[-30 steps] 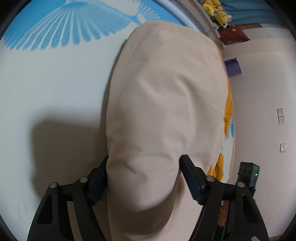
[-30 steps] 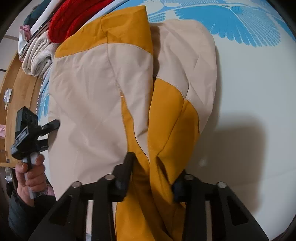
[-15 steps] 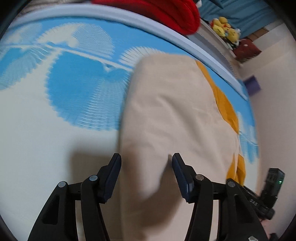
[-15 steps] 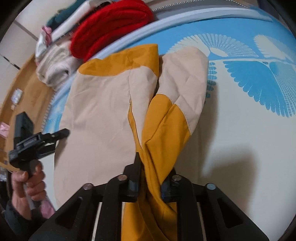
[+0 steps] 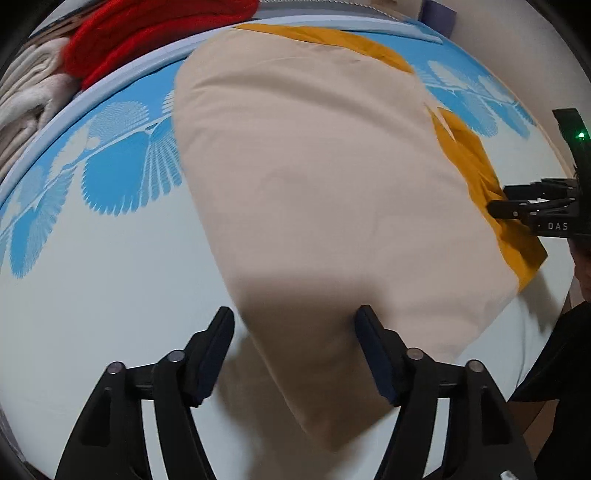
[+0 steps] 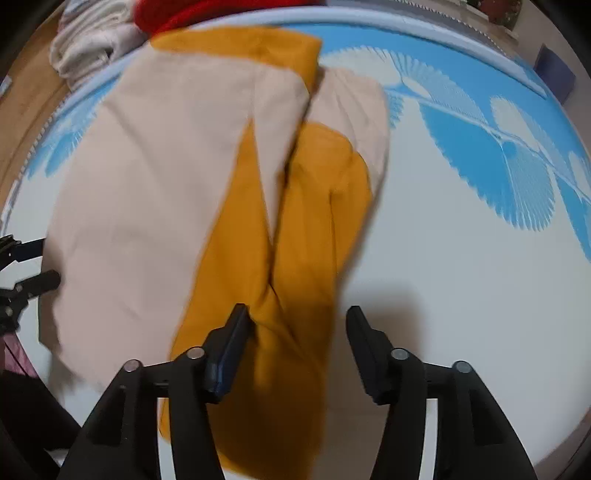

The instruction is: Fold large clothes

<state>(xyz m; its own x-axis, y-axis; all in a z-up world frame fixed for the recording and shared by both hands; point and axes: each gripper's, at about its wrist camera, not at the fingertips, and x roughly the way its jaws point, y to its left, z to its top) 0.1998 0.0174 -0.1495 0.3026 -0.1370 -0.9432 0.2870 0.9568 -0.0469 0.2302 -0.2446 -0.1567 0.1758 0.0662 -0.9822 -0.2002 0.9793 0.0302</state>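
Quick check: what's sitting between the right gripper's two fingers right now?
In the right wrist view, the mustard-yellow part of the garment runs through the right gripper. Its jaws stand open around it, with bare bedsheet toward the right finger.

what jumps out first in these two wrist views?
The beige and mustard garment fills both views, lying folded on the white sheet with blue fan print. Both sets of jaws stand open over its near edge: the left gripper over beige cloth, the right gripper over a mustard panel. A red knit lies piled past the far edge.
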